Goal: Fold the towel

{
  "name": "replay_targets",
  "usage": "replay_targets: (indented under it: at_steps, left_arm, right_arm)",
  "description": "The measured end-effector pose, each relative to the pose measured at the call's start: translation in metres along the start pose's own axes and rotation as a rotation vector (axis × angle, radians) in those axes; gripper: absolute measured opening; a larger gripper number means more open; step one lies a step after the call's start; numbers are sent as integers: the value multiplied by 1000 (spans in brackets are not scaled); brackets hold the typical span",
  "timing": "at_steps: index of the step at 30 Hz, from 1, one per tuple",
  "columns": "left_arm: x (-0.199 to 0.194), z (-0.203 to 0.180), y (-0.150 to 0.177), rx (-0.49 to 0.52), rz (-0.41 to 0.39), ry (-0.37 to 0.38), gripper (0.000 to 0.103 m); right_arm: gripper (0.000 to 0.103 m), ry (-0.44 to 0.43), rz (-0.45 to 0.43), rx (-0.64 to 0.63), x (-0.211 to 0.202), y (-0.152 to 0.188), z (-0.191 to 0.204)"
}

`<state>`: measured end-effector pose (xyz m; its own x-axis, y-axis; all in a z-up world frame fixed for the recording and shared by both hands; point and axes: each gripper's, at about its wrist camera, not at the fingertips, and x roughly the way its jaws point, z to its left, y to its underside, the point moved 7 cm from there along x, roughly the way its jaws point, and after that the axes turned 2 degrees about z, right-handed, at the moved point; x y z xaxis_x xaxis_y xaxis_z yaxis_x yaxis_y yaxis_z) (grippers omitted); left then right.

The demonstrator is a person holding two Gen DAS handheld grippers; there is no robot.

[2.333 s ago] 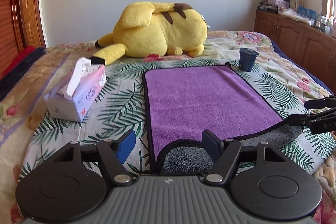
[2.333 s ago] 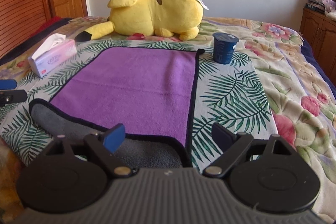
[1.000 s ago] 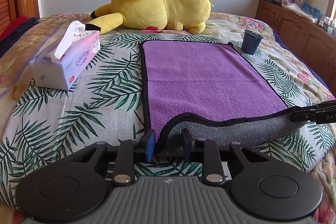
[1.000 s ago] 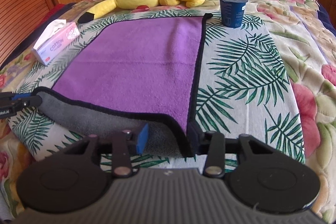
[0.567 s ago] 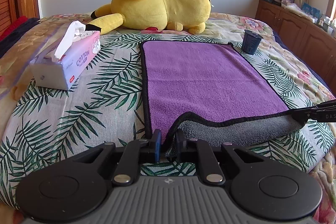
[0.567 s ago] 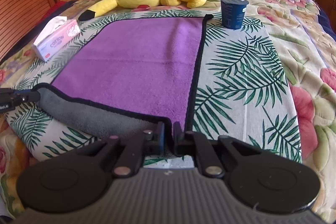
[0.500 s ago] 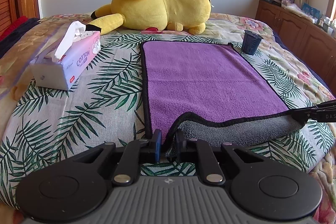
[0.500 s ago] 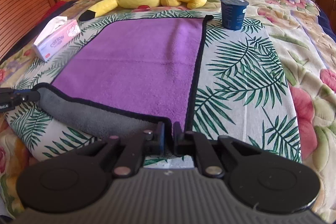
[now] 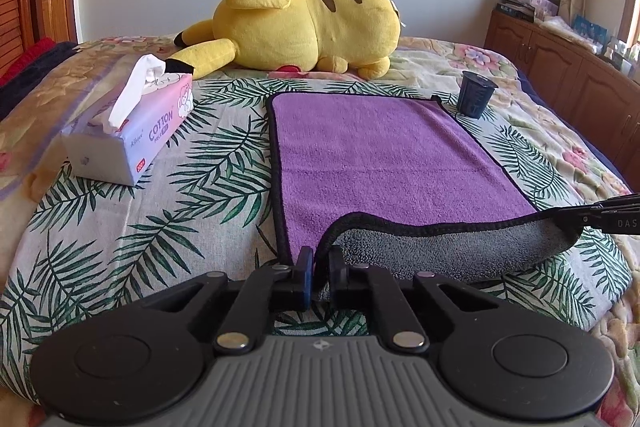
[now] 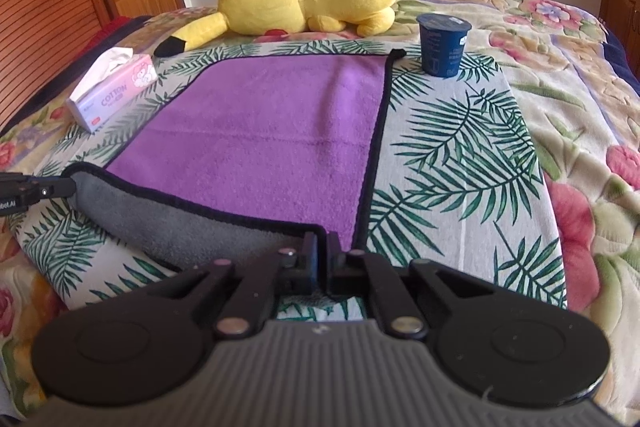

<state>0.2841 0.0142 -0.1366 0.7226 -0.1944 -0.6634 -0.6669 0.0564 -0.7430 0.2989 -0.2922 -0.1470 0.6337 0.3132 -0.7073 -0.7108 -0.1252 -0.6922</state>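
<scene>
Purple towel (image 9: pixel 384 155) lies flat mid-frame on the leaf-print bedspread (image 9: pixel 132 227), its near edge turned up grey, with the left gripper (image 9: pixel 319 263) and right gripper (image 10: pixel 322 247) each clamped on a near corner.

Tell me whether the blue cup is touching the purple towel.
Apart. The right wrist view shows leaf-print bedspread between the blue cup and the purple towel at its far right corner.
</scene>
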Motion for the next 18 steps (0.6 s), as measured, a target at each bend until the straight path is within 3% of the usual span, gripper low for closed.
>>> replay_targets:
  at_steps: [18]
  left_arm:
    - [-6,-1,-9,6,-32,-1,0]
  right_arm:
    - [4,-13,-58,13,-3,-11,-2]
